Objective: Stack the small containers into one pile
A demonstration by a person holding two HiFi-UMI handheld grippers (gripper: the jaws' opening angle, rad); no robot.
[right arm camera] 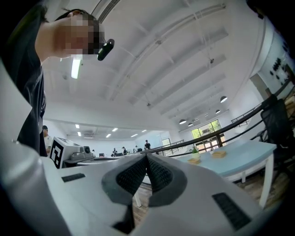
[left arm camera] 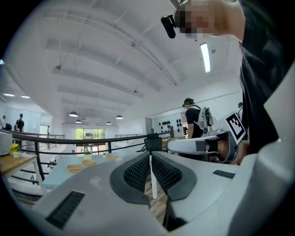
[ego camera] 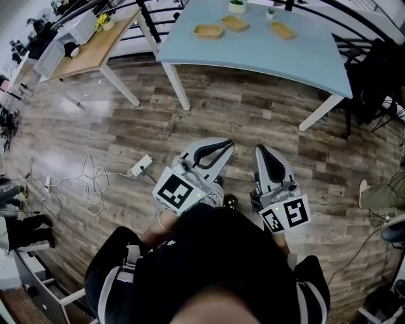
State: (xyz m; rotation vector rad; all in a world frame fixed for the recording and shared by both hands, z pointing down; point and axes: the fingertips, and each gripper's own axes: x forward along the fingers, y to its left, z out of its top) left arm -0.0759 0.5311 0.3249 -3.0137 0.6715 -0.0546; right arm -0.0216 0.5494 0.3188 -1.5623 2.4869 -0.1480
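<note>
Wood-plank flooring [ego camera: 253,120] fills the lower part of the head view, and the operator stands on it well short of the work surface.

Nearest the body, the left gripper [ego camera: 228,147] and the right gripper [ego camera: 261,150] are held side by side, close but not touching. Both point toward the table ahead. A marker cube [ego camera: 175,190] is seen on the rear of the left unit, and a second cube [ego camera: 286,215] on the rear of the right unit.

In the left gripper view, the ribbed black pads [left arm camera: 138,173] are pressed together along their front edge, and only floor is seen behind them. In the right gripper view, that gripper's pads [right arm camera: 131,176] are likewise closed against each other at the tip.

On the floor to the left, a white power strip [ego camera: 142,165] is seen with a loose white cable [ego camera: 95,183] trailing from it.

Farther off, a pale blue table [ego camera: 266,57] is seen on white legs. The small containers [ego camera: 208,31], three shallow tan trays, are set out separately along its far half, each well apart from both grippers. A potted plant [ego camera: 236,6] is placed behind the middle tray.

To the far left, a wooden desk [ego camera: 95,50] is seen, bearing yellow flowers [ego camera: 102,21]. A black railing [left arm camera: 92,138] is seen beyond the table.
</note>
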